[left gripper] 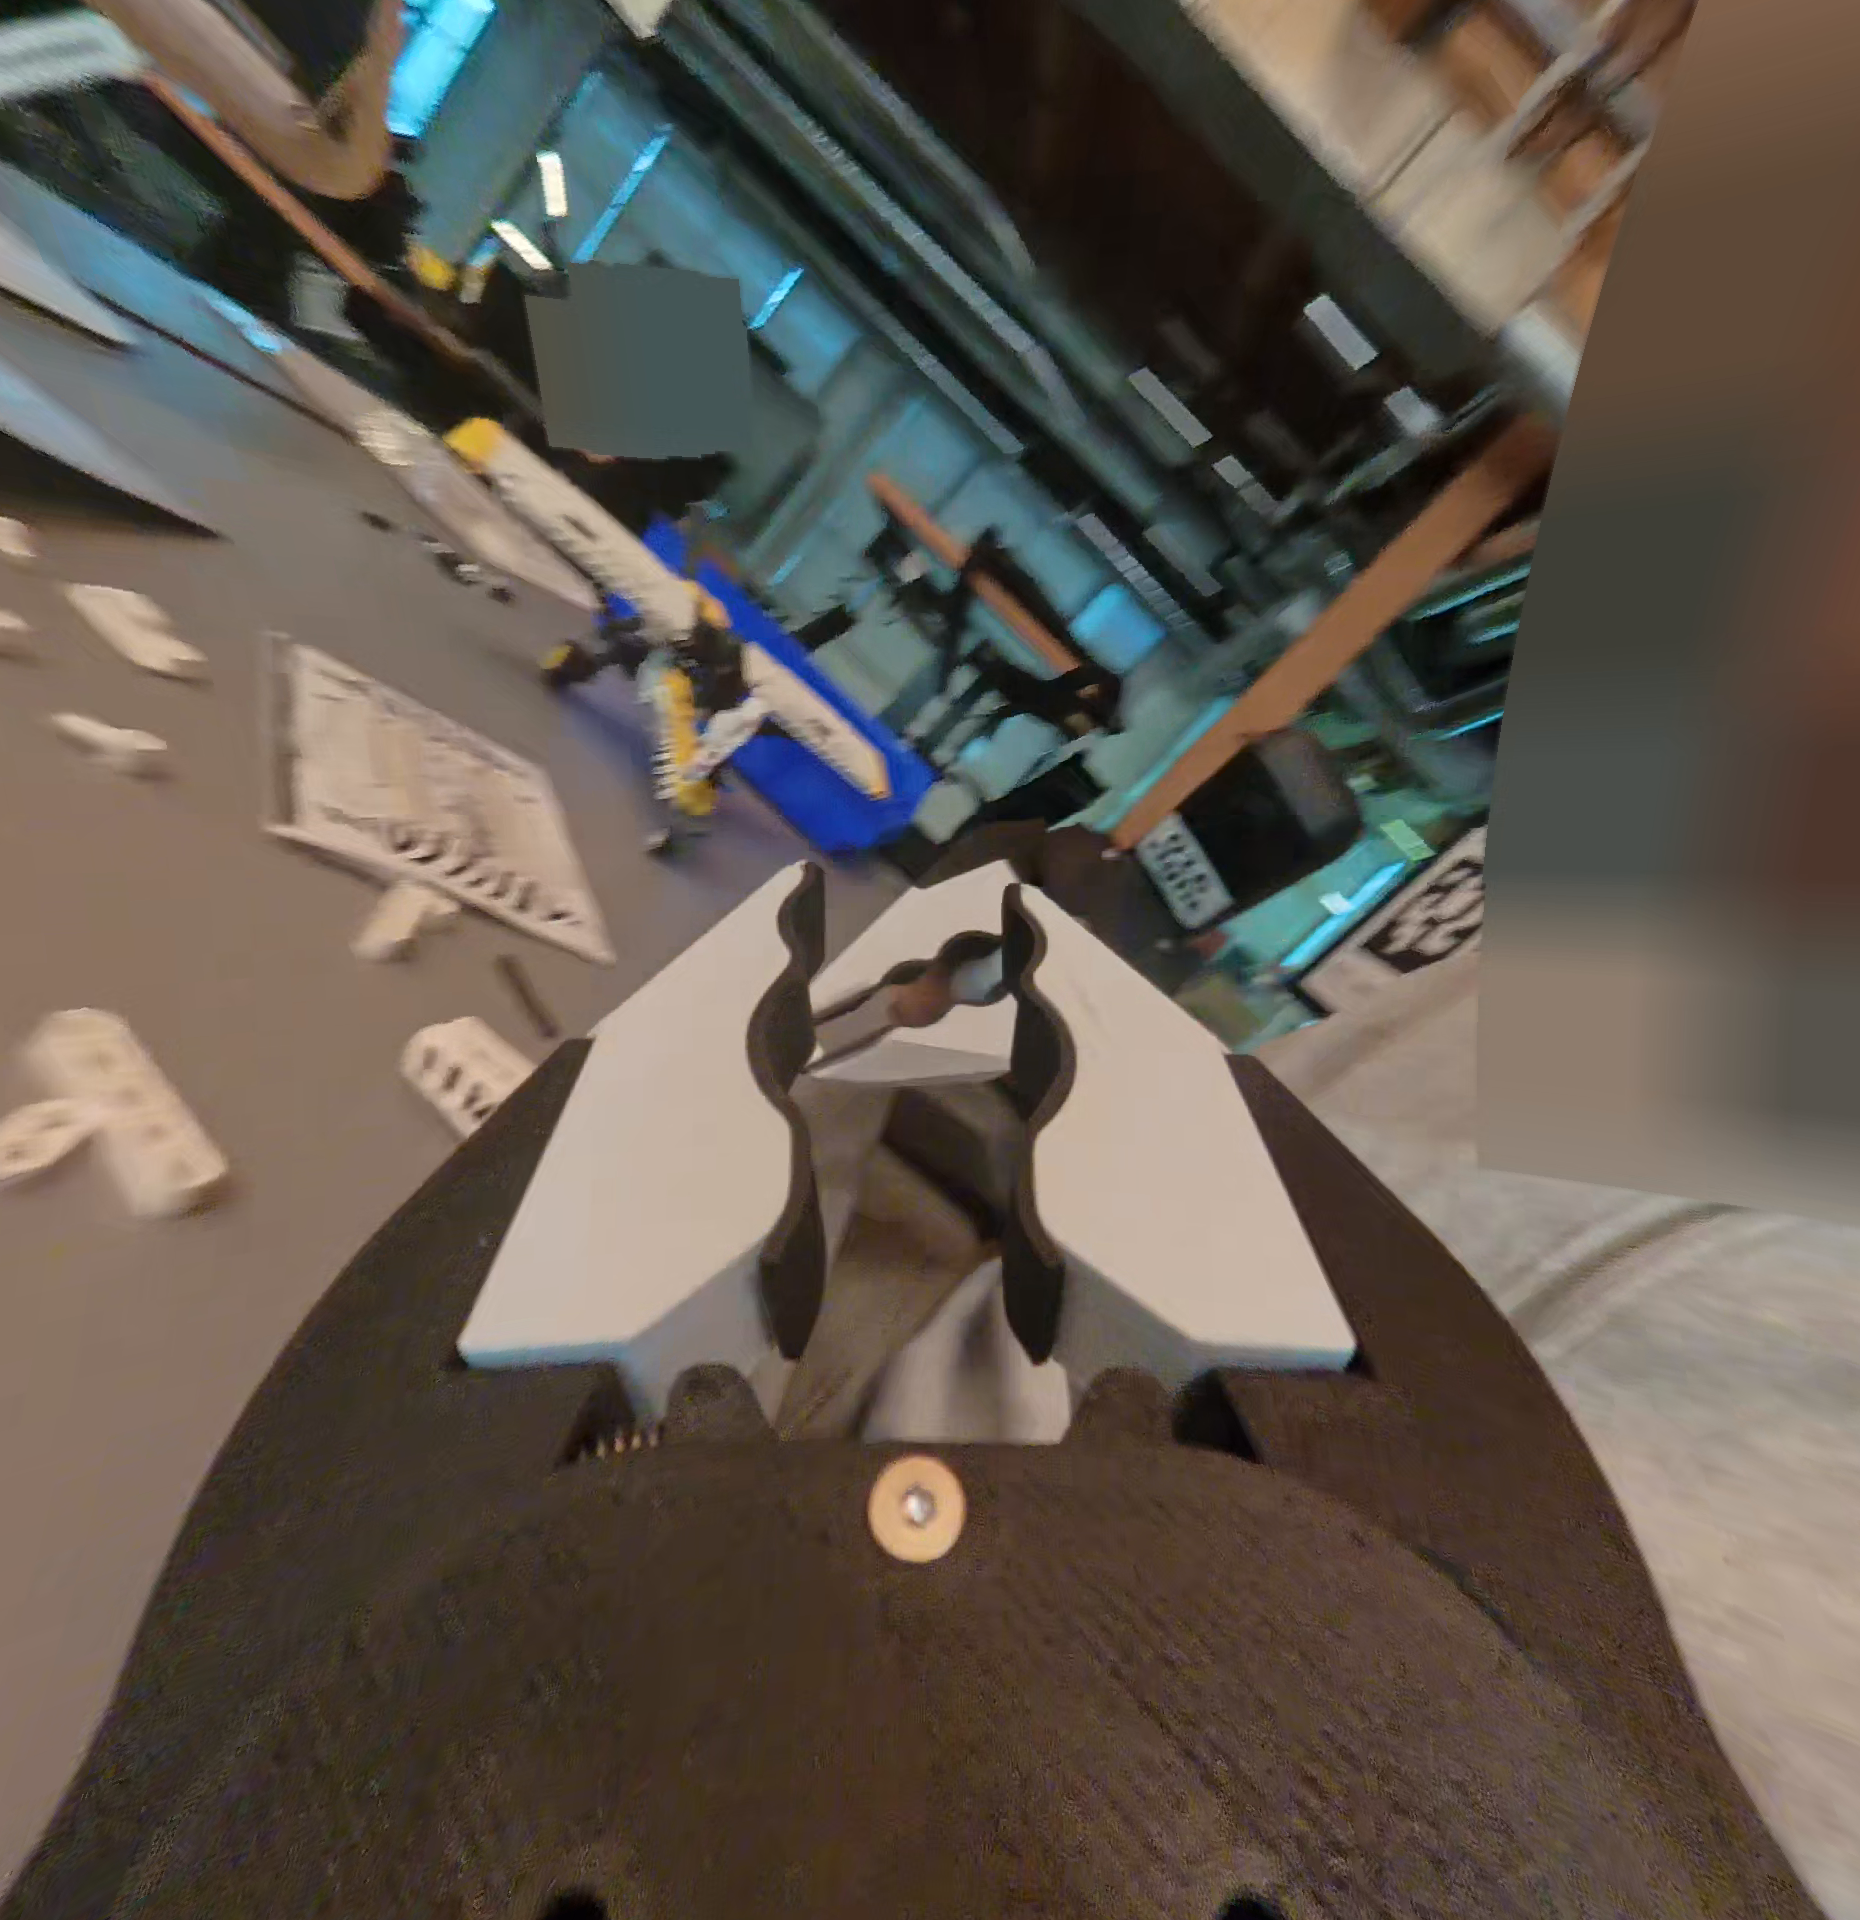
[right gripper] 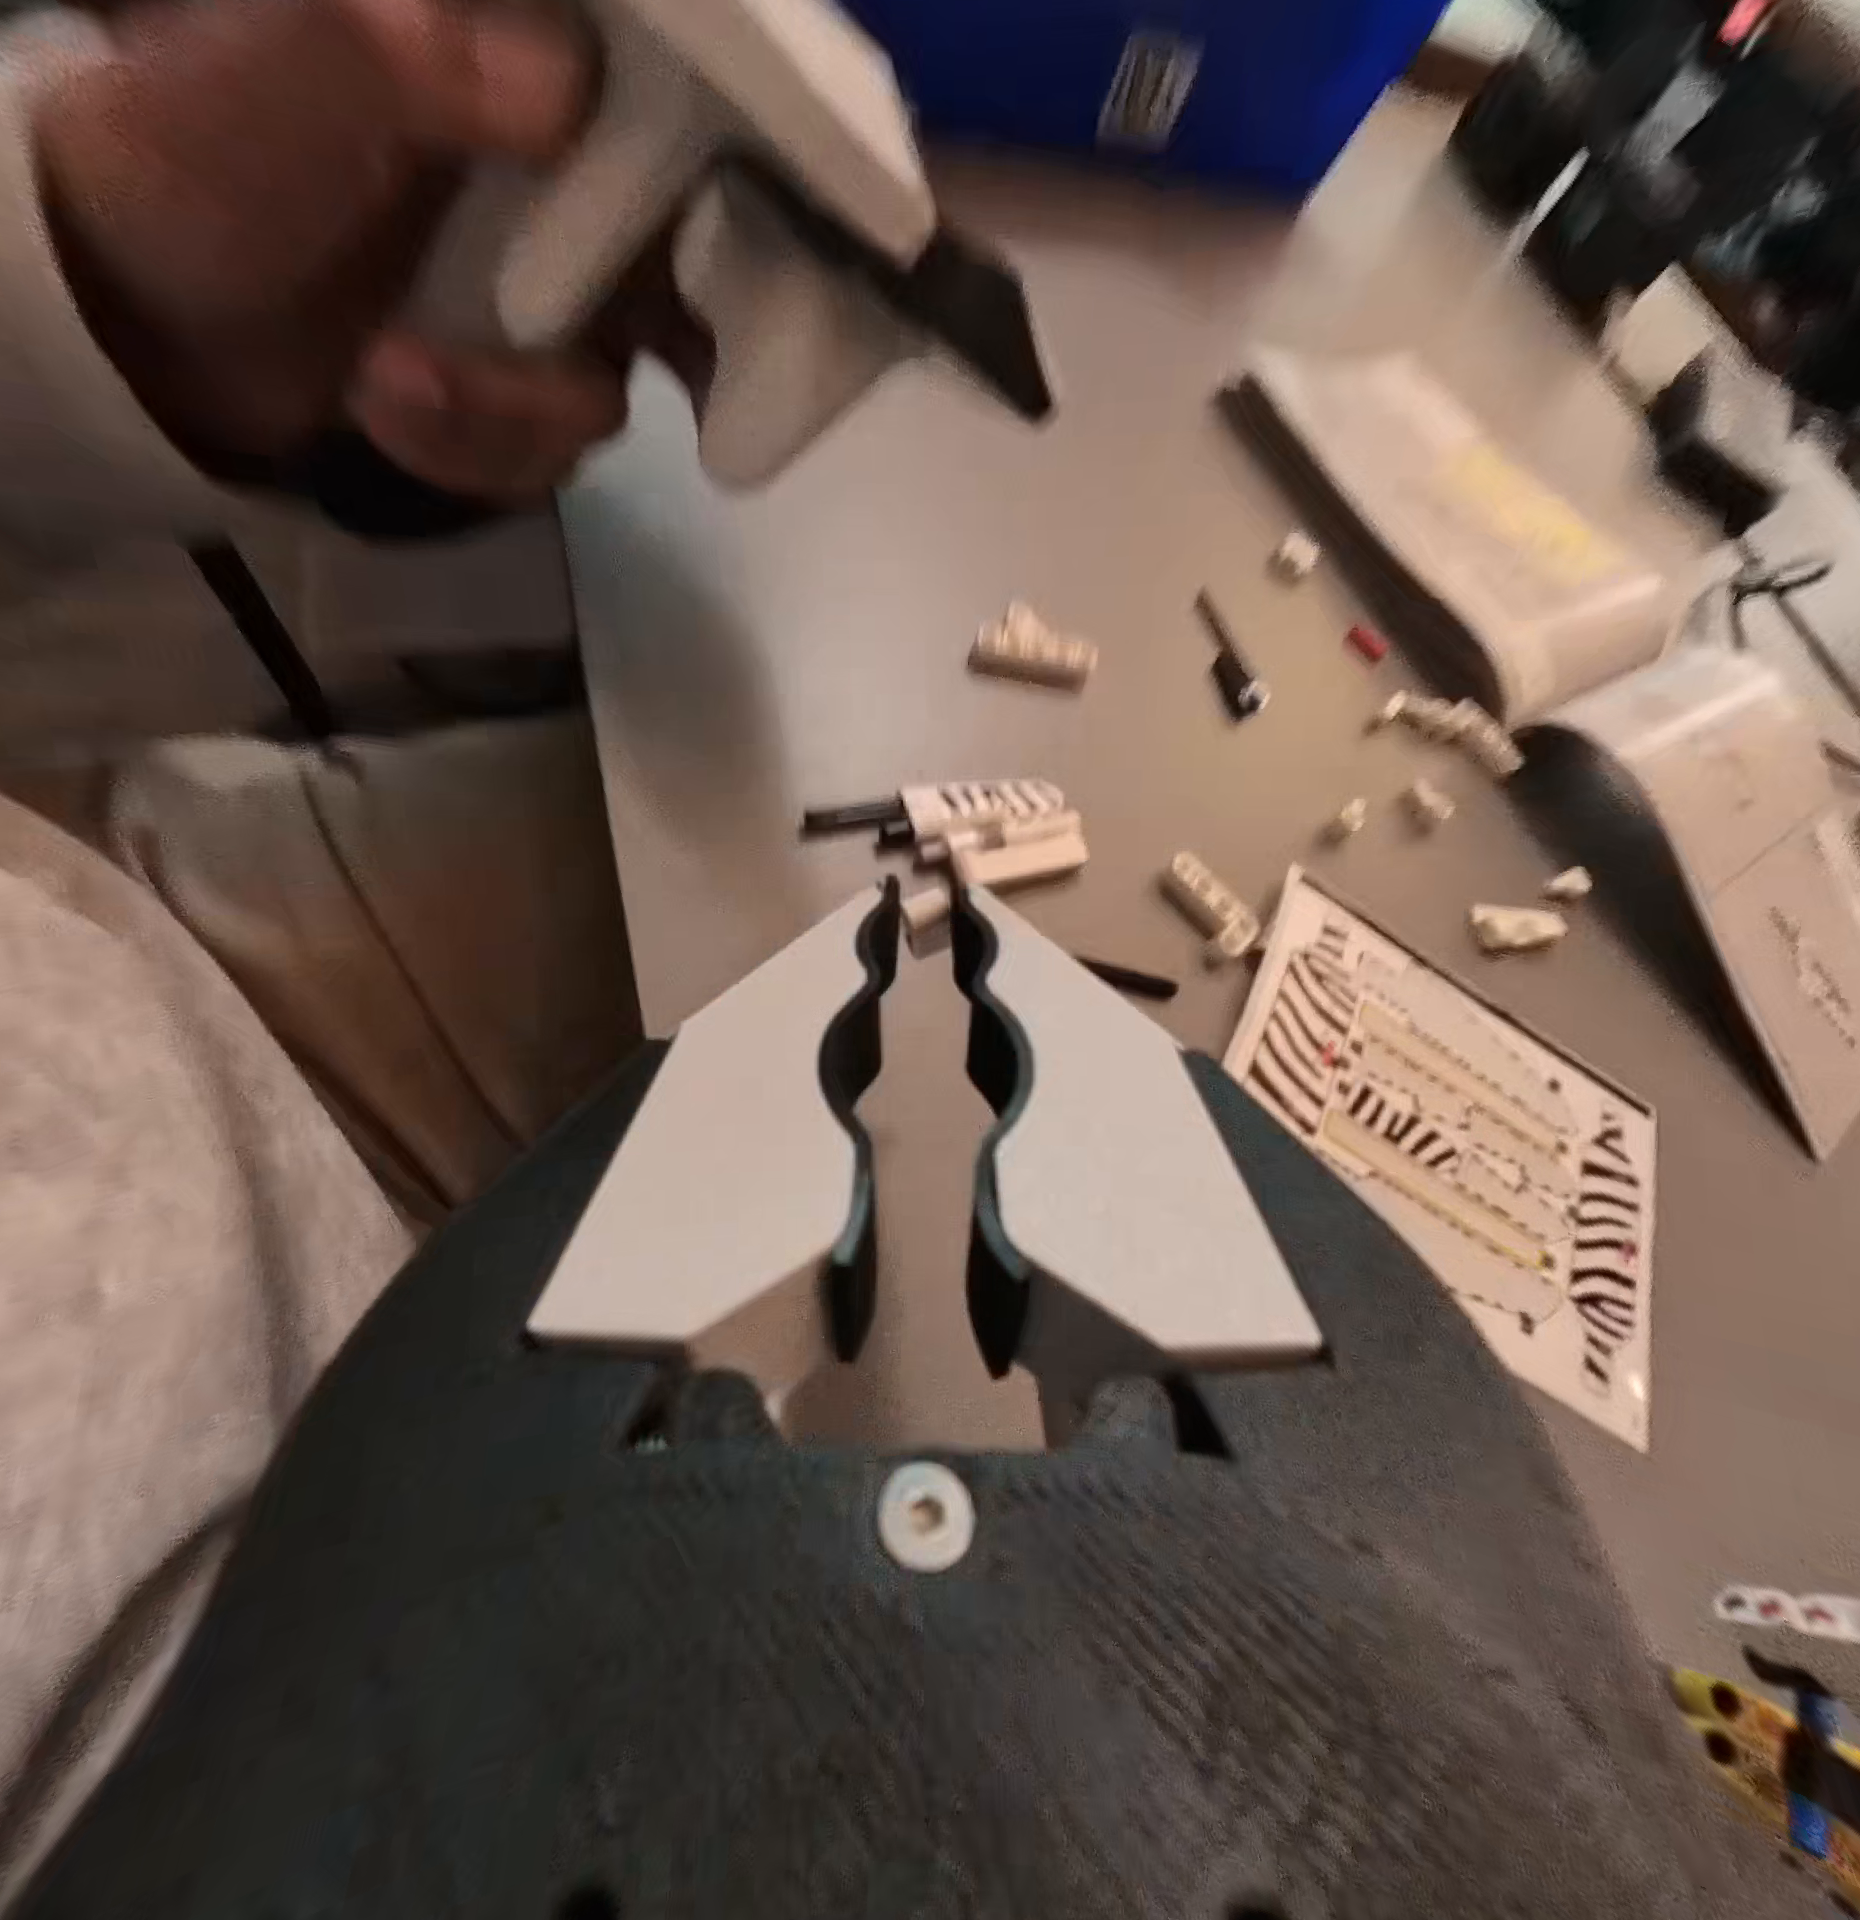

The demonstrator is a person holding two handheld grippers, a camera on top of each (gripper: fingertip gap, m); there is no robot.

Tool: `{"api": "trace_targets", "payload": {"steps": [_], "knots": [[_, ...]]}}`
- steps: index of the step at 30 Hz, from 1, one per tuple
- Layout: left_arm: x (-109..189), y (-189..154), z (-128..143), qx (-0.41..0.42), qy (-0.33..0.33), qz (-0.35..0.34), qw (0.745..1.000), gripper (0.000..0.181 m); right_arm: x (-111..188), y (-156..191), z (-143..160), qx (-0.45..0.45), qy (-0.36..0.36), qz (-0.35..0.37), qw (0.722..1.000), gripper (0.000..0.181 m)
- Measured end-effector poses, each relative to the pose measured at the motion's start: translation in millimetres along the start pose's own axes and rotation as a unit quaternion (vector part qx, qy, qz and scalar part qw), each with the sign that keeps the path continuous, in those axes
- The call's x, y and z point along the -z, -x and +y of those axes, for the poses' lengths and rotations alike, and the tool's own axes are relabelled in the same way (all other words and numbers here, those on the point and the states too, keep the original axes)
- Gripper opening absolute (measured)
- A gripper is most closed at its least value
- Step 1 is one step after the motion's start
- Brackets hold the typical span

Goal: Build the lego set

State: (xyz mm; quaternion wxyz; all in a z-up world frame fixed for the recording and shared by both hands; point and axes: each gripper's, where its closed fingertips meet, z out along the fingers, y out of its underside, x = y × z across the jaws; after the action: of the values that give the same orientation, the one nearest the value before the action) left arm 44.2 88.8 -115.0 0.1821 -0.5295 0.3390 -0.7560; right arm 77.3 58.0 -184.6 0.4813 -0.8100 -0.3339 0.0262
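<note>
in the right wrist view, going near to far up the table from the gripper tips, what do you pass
Right gripper → small pale piece at its tips → pale and black lego assembly → tan stepped piece → blue bin at the far edge.

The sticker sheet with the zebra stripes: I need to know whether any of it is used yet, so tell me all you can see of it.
The sticker sheet is a thin white rectangle lying flat on the grey table, right of the right gripper. It carries black zebra-stripe patches and pale outlined shapes. A small grey brick lies at its far corner. Nothing grips it. Blur hides whether any stickers are missing.
</note>
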Motion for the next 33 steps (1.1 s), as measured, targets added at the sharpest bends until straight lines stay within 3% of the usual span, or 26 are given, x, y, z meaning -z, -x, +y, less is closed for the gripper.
{"api": "trace_targets", "payload": {"steps": [3,7,10,14,18,23,27,33], "knots": [[5.6,16.1,6.0,-0.034,0.024,-0.053,0.998,0.033,-20.7,9.3,17.2,0.027,0.072,-0.009,0.997,0.009],[5.7,26.9,14.6,-0.037,0.039,-0.069,0.996,0.033,-37.5,10.2,29.9,0.065,0.136,0.008,0.989,0.008],[5.7,30.0,17.9,-0.04,0.047,-0.073,0.995,0.033,-43.1,10.8,26.0,0.076,0.135,0.006,0.988,0.009],[6.8,32.0,19.0,-0.05,0.053,-0.081,0.994,0.033,-41.1,7.7,21.0,0.066,0.114,0.0,0.991,0.025],[6.9,30.8,19.2,-0.051,0.054,-0.075,0.994,0.033,-31.4,4.2,20.5,0.013,0.081,-0.027,0.996,0.023],[4.4,31.6,21.6,-0.067,0.068,-0.083,0.992,0.035,-31.8,8.2,34.3,-0.038,0.093,-0.073,0.992,0.02],[-0.2,39.9,28.9,-0.107,0.118,-0.117,0.98,0.046,-36.3,12.0,31.1,-0.031,0.082,-0.083,0.993,0.016],[-3.3,62.0,49.3,-0.162,0.274,-0.154,0.935,0.081,-42.3,2.7,28.3,-0.007,0.075,-0.064,0.995,0.021]]}}
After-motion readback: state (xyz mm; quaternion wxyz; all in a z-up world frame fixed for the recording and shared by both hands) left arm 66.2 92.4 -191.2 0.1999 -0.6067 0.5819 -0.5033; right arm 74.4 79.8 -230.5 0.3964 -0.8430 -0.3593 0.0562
